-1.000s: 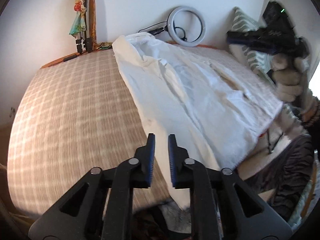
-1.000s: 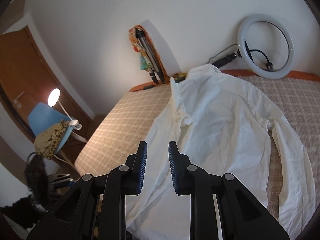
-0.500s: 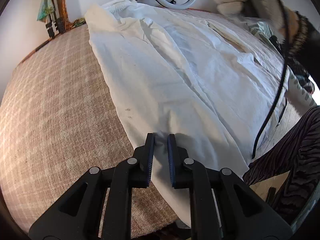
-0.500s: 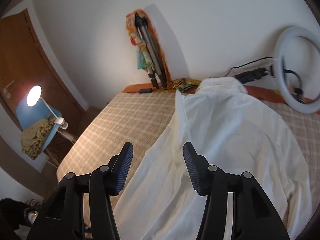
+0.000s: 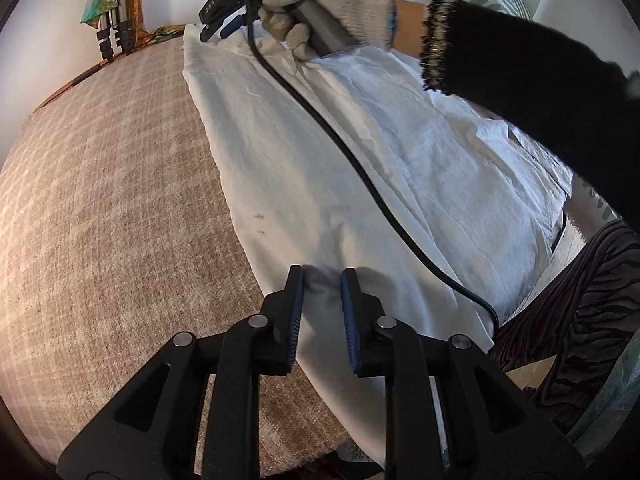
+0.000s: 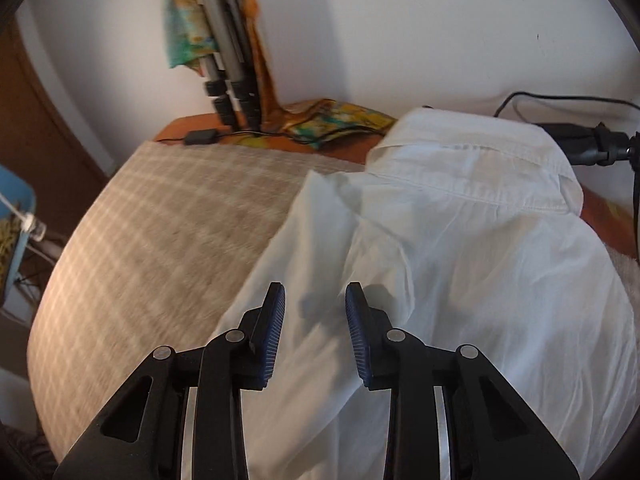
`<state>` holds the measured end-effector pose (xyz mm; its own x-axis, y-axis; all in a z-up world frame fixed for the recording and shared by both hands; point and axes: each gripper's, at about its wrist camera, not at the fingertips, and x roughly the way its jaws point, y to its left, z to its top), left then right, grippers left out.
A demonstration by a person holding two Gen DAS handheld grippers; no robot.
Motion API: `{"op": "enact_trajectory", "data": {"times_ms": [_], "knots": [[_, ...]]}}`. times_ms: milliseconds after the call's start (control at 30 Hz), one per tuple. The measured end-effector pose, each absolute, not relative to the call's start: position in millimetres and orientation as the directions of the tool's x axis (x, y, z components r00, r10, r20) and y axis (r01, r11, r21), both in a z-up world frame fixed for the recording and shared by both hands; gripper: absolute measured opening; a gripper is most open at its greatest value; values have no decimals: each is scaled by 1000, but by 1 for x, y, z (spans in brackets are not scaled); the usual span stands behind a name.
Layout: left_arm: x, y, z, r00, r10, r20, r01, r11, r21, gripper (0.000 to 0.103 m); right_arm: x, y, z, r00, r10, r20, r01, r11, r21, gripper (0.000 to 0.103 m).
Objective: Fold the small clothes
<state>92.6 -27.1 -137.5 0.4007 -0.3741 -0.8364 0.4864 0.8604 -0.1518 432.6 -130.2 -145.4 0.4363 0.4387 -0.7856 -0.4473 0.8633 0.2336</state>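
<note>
- One white shirt (image 5: 360, 152) is spread across the bed (image 5: 112, 208), which is covered by a beige checked blanket; the shirt's collar (image 6: 472, 160) is seen at the far end, beside the headboard ledge.
- Two sets of tongs are counted, one per hand.
- The left tongs (image 5: 322, 276) are tilted steeply down at the shirt's near edge, close to where the shirt hangs over the bed's side. A narrow gap is seen between the blue pads, and the jaws have just been opening. Cloth lies beneath and between the tips, but no pinch is seen.
- The right tongs (image 6: 316, 294) are angled down over the shirt's shoulder area, below the collar. The jaws are parted, and they have just been closing from a wider spread. Nothing is pinched; only their shadow falls on the cloth.
- In the left wrist view, the right tongs (image 5: 218, 28) are seen at the shirt's collar end, held by one gloved hand (image 5: 320, 12) with a black sleeve (image 5: 520, 60) reaching across the shirt.
- One black cable (image 5: 360, 168) is trailed from that hand diagonally over the shirt.
- One folded tripod (image 6: 228, 68) with a colourful scarf (image 6: 188, 40) is leaned against the wall beyond the shirt's collar.
</note>
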Motion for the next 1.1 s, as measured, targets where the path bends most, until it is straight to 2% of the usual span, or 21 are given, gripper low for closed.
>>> {"op": "enact_trajectory", "data": {"times_ms": [67, 233, 333, 467, 600, 667, 767, 900, 967, 1100], "knots": [[86, -27, -139, 412, -370, -833, 484, 863, -144, 21, 438, -131, -152, 434, 435, -789, -441, 866, 235, 28], [60, -27, -142, 450, -371, -812, 484, 866, -127, 35, 433, -139, -141, 449, 449, -773, -429, 867, 255, 28], [39, -27, -142, 506, -345, -790, 482, 873, -73, 36, 418, -160, -119, 478, 488, -730, -403, 861, 312, 30], [14, -22, -146, 515, -365, -776, 459, 881, -109, 37, 385, -195, -85, 514, 539, -668, -386, 840, 381, 30], [-16, -28, -144, 519, -369, -771, 510, 858, -67, 37, 342, -230, -53, 558, 550, -621, -377, 835, 401, 32], [-24, -24, -139, 492, -396, -775, 518, 849, -105, 37, 318, -248, -40, 576, 555, -600, -374, 832, 410, 32], [-31, -10, -125, 520, -404, -752, 469, 871, -144, 37, 283, -267, -23, 603, 547, -580, -376, 837, 398, 32], [-30, 2, -99, 592, -385, -708, 424, 896, -132, 37, 237, -287, -3, 634, 540, -554, -395, 842, 368, 33], [-27, 4, -87, 629, -379, -678, 401, 906, -135, 37, 216, -295, 3, 649, 539, -537, -405, 842, 357, 38], [-22, -1, -73, 671, -367, -644, 371, 918, -138, 37, 177, -317, 7, 686, 500, -528, -380, 865, 326, 40]]}}
